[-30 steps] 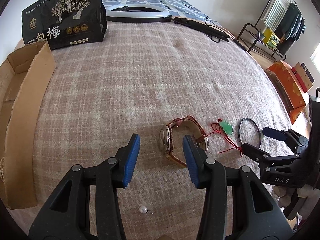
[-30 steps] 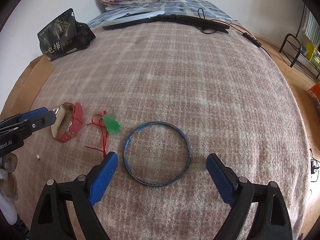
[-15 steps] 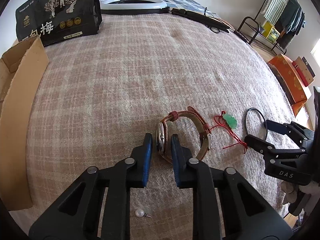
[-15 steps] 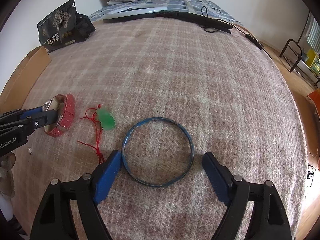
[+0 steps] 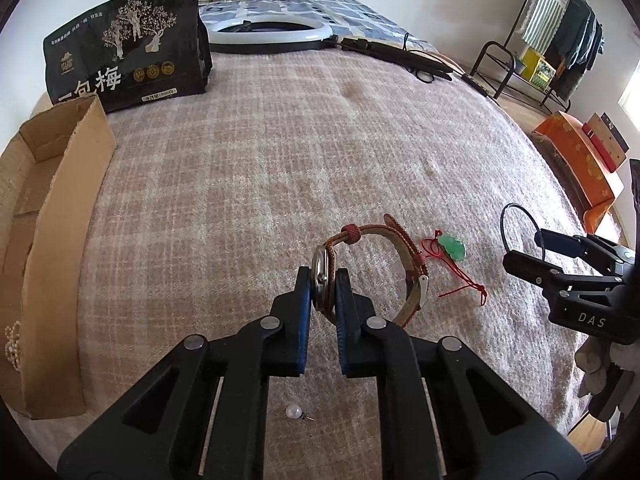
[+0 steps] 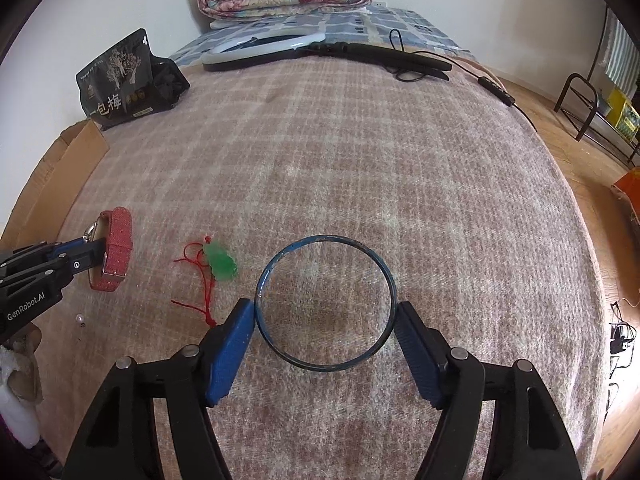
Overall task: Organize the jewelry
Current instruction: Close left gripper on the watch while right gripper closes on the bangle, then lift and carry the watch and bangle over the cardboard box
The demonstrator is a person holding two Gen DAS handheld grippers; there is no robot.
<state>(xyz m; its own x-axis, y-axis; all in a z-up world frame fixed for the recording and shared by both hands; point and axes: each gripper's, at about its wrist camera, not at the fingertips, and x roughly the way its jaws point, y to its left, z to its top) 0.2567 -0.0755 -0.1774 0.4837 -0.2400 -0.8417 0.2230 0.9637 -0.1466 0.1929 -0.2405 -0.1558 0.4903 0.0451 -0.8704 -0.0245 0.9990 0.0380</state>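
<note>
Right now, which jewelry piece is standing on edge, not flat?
The watch, red strap, clamped in the left gripper. The blue bangle, green pendant and pearl stud lie flat.

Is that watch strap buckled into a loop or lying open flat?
Buckled into a loop: the watch stands on edge on the blanket, its strap curving round from the case to the buckle.

White walls [image 6: 120,8], wooden floor [image 6: 560,128], metal rack [image 5: 516,68].

matt woolly blanket [image 6: 360,160], glossy metal bangle [image 6: 326,240], rough red-fabric watch strap [image 6: 118,248], matt cardboard box [image 5: 60,240].
</note>
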